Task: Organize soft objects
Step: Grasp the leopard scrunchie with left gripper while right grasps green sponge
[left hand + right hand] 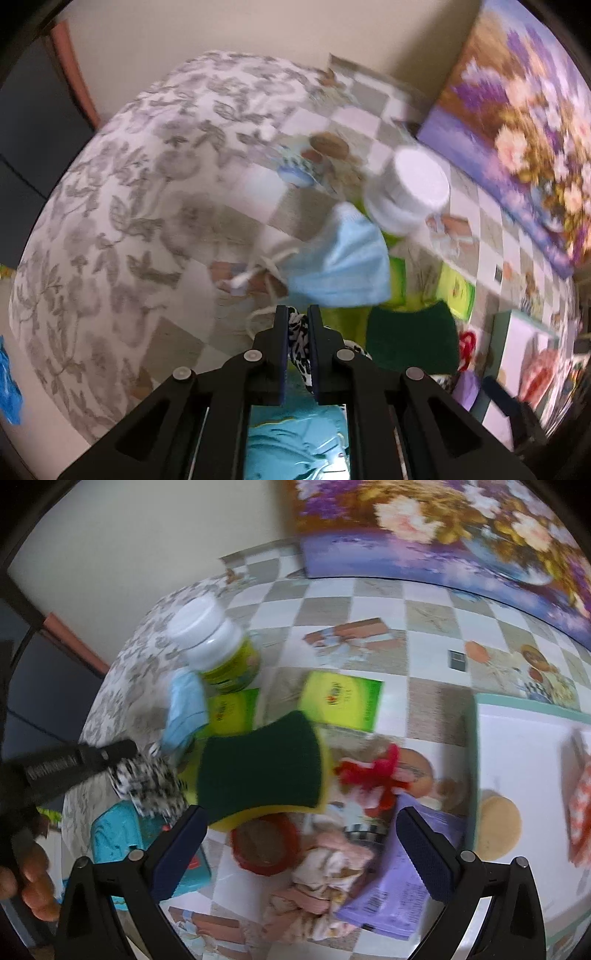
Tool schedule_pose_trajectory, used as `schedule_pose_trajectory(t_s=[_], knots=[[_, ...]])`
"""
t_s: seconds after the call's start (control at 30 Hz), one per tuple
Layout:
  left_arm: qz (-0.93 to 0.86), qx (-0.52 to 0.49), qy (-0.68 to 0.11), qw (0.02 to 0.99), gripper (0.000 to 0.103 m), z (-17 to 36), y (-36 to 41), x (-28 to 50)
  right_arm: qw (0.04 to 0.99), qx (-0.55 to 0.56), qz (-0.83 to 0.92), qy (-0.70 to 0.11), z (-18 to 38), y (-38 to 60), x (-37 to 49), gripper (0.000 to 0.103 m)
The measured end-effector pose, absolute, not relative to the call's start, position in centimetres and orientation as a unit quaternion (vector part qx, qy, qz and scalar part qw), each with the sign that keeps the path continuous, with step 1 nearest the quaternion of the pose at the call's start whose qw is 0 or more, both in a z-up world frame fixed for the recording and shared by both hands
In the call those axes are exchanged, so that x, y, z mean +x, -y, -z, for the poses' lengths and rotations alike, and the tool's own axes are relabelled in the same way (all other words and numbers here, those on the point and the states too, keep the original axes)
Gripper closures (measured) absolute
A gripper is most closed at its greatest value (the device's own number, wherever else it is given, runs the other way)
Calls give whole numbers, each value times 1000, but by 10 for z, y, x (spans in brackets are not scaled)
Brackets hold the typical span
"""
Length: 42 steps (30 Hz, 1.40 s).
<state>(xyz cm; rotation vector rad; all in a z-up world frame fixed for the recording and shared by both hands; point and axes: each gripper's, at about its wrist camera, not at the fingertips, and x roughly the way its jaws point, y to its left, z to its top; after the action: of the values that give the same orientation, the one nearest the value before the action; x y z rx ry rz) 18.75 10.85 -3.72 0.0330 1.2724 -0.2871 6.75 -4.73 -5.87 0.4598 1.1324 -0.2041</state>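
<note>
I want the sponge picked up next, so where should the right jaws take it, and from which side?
Grip the sponge across its narrow waist, on the two curved-in sides, coming from above with the open right gripper. It lies flat, green face up, and probably squashes easily.

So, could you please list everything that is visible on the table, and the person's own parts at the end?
patterned cloth: one, black and white, between the left jaws
face mask: one, light blue, beside the white bottle
bottle: one, white with a yellow-green label, behind the sponge
sponge: one, dark green on yellow, table middle
green packets: two, behind the sponge
red yarn piece: one, right of the sponge
purple packet: one, near the right jaws
painting: one, floral, against the wall
left gripper: shut on the cloth
right gripper: open, empty
</note>
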Motion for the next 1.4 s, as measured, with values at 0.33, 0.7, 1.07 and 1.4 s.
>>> schedule_pose_trajectory(t_s=[0.33, 0.7, 1.07, 1.4], knots=[[80, -42, -560, 824, 93, 12, -151, 196, 821, 165, 85, -541, 71, 17, 82, 0], [84, -62, -567, 817, 93, 16, -159, 199, 813, 160, 99, -551, 86, 13, 91, 0], [85, -59, -571, 814, 93, 19, -158, 200, 822, 159, 93, -539, 89, 12, 101, 0], [85, -49, -567, 818, 93, 13, -155, 199, 824, 207, 76, -521, 70, 28, 94, 9]])
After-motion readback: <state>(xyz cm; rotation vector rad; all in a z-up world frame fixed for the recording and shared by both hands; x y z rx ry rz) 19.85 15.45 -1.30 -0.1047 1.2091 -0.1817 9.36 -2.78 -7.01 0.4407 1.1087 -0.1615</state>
